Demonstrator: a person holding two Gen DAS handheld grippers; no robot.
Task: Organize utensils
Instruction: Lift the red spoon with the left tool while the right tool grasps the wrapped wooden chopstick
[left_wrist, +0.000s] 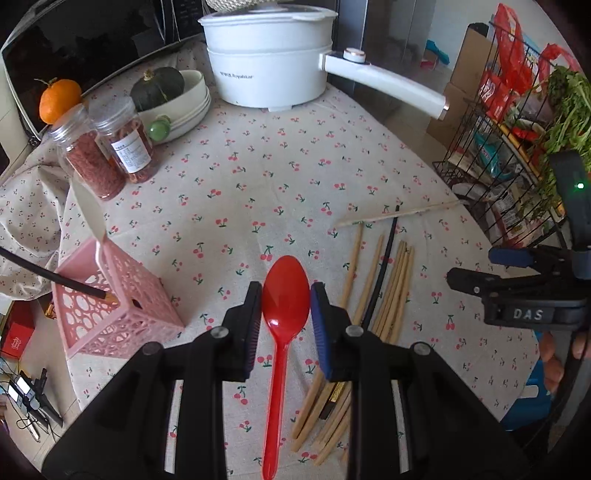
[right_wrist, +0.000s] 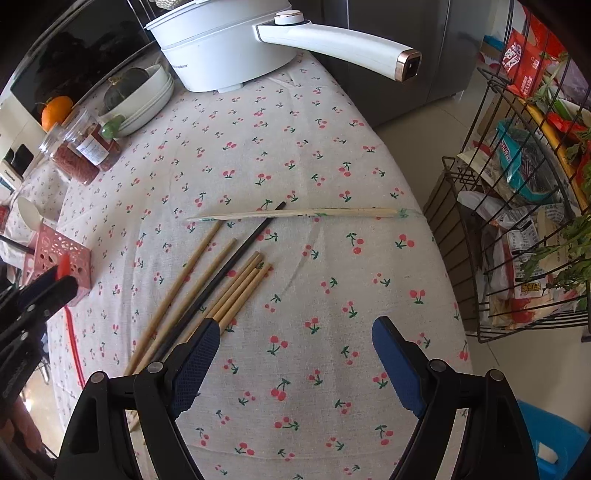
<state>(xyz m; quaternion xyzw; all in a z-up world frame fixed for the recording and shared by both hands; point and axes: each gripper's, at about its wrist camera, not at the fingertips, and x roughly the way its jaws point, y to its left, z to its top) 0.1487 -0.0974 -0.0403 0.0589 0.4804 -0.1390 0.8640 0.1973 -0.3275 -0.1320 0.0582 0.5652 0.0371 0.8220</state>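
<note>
— Since the left gripper (left_wrist: 286, 295) has its jaws closed against the bowl of the red spoon (left_wrist: 282, 332), would you say the step in hand is carrying that spoon off to be stored?

— I'd judge so. Its handle runs back between the fingers, and the pink basket (left_wrist: 110, 314) sits just left of it, already holding a black chopstick and a pale spoon. The next move probably calls for swinging left, tipping the spoon upright over the basket's opening, then releasing.

— And the pose?

— The left gripper points forward, angled down at the cloth, and the spoon looks lifted clear of it, though I can't be sure.

— The other hand?

— The right gripper (right_wrist: 295, 354) hovers on the far side of the spoon from the basket, jaws wide apart, holding nothing. The loose chopsticks (right_wrist: 221, 291) lie between it and the spoon.
</note>
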